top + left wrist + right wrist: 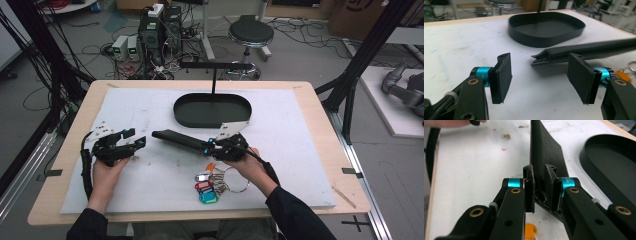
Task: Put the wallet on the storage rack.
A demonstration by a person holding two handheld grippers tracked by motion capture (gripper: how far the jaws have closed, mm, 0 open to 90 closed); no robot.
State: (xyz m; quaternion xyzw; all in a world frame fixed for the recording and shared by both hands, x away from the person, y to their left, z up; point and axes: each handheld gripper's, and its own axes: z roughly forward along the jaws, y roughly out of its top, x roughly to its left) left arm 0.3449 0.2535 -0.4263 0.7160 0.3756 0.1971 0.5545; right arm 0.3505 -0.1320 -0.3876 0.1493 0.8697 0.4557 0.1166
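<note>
A long black textured pouch (176, 138) lies slanted across the white mat, its near end clamped between the pads of my right gripper (209, 146). In the right gripper view the jaws of that gripper (543, 192) press on both sides of the pouch (546, 152), which runs away from the camera. My left gripper (134, 138) is open to the left of the pouch's far tip, apart from it. In the left gripper view nothing is between its pads (541, 80), and the pouch's tip (586, 51) lies beyond them. A key bunch with coloured tags (210, 182) rests under my right hand.
A black oval tray (212, 124) sits at the back centre of the mat, with a T-shaped stand (215, 67) behind it. An orange tag (623, 75) lies at the right edge of the left gripper view. A stool (251, 32) and cables stand beyond the table.
</note>
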